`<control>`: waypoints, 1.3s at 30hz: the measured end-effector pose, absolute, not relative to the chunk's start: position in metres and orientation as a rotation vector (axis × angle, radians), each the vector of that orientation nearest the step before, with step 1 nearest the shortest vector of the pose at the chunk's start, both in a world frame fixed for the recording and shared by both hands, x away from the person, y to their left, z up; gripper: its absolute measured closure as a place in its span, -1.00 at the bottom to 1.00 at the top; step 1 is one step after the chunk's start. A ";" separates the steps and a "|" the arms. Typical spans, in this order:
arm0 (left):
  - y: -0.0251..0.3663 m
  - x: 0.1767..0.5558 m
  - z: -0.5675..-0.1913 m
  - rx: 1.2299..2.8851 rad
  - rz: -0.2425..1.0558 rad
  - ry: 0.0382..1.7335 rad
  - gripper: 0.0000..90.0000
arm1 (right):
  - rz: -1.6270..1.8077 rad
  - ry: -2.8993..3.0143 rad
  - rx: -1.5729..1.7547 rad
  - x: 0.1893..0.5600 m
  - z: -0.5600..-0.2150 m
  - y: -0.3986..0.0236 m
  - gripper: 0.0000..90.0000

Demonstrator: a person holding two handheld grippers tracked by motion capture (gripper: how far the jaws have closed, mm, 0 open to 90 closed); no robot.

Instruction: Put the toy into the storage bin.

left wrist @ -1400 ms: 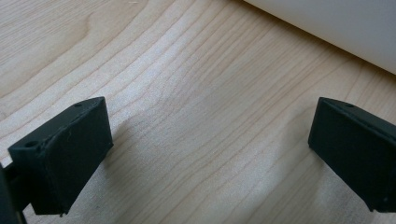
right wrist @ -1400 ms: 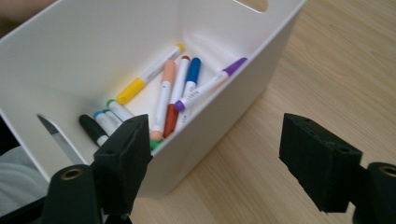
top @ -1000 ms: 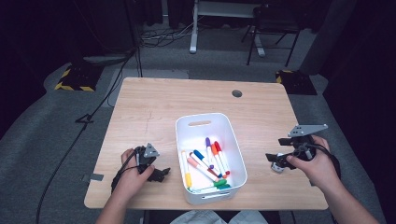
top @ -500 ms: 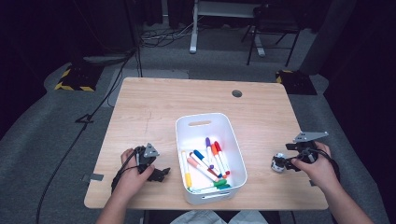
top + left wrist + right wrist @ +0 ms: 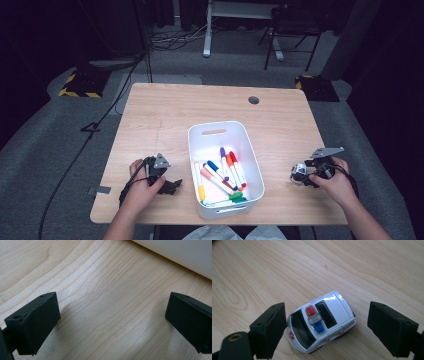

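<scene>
A small white toy ambulance [image 5: 322, 320] with red and blue roof lights rests on the wooden table [image 5: 165, 120], between the jaws of my right gripper [image 5: 325, 326]. The jaws stand apart; one is right beside the car's front and the other is well off its side. In the high view the toy ambulance [image 5: 298, 171] lies at the right, in front of my right gripper [image 5: 303, 176]. My left gripper [image 5: 172, 186] lies on the table left of the white bin [image 5: 215, 131]. It is open over bare wood, as the left gripper [image 5: 112, 320] view shows.
The white bin holds several coloured markers [image 5: 222, 172] and stands mid-table toward the front; its wall [image 5: 180, 252] is close to my left gripper. A round cable hole [image 5: 253, 100] sits at the back right. A chair and cables lie on the floor beyond the table.
My right hand and gripper have come down a little toward the table around the toy ambulance, which stays about where it was. The left gripper has not moved.
</scene>
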State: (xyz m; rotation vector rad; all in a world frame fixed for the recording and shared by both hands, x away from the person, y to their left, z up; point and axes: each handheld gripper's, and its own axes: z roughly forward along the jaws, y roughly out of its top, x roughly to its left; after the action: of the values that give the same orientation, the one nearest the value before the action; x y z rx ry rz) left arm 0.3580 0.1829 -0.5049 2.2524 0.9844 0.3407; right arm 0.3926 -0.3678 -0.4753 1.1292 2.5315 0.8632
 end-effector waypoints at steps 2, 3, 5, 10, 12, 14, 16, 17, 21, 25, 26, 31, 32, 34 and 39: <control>0.183 0.358 -0.505 2.253 0.341 0.985 -1.00 | 0.851 2.543 1.122 0.392 -0.478 -0.364 -0.64; 0.183 0.358 -0.505 2.253 0.341 0.985 -1.00 | 0.849 2.548 1.116 0.392 -0.479 -0.364 -0.64; 0.183 0.358 -0.505 2.253 0.341 0.985 -1.00 | 0.846 2.557 1.114 0.391 -0.481 -0.363 -0.64; 0.183 0.358 -0.505 2.251 0.342 0.985 -1.00 | 0.857 2.572 1.100 0.390 -0.486 -0.363 -0.65; 0.183 0.358 -0.505 2.251 0.342 0.985 -1.00 | 0.871 2.559 1.103 0.389 -0.488 -0.362 -0.65; 0.183 0.358 -0.505 2.253 0.341 0.985 -1.00 | 0.870 2.559 1.099 0.389 -0.488 -0.362 -0.65; 0.183 0.358 -0.505 2.252 0.341 0.985 -1.00 | 0.863 2.562 1.079 0.389 -0.488 -0.362 -0.65; 0.183 0.358 -0.505 2.251 0.342 0.985 -1.00 | 0.859 2.563 1.071 0.389 -0.488 -0.362 -0.65; 0.183 0.358 -0.505 2.252 0.341 0.985 -1.00 | 0.852 2.547 1.076 0.387 -0.489 -0.360 -0.62; 0.183 0.358 -0.505 2.253 0.341 0.985 -1.00 | 0.854 2.508 1.118 0.386 -0.488 -0.359 -0.48; 0.183 0.358 -0.505 2.252 0.341 0.985 -1.00 | 0.850 2.501 1.128 0.386 -0.488 -0.359 -0.47; 0.183 0.358 -0.505 2.251 0.341 0.985 -1.00 | 0.845 2.475 1.157 0.384 -0.488 -0.357 -0.46; 0.183 0.358 -0.505 2.251 0.341 0.985 -1.00 | 0.842 2.470 1.160 0.384 -0.487 -0.356 -0.46; 0.183 0.358 -0.505 2.252 0.341 0.985 -1.00 | 0.837 2.470 1.156 0.383 -0.487 -0.355 -0.46; 0.183 0.358 -0.505 2.250 0.341 0.986 -1.00 | 0.851 2.459 1.158 0.381 -0.481 -0.350 -0.45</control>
State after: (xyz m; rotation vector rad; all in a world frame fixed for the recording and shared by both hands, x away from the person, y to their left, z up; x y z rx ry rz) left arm 0.3580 0.1828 -0.5050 2.2505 0.9856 0.3407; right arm 0.3815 -0.3503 -0.4815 1.1583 2.4590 0.8506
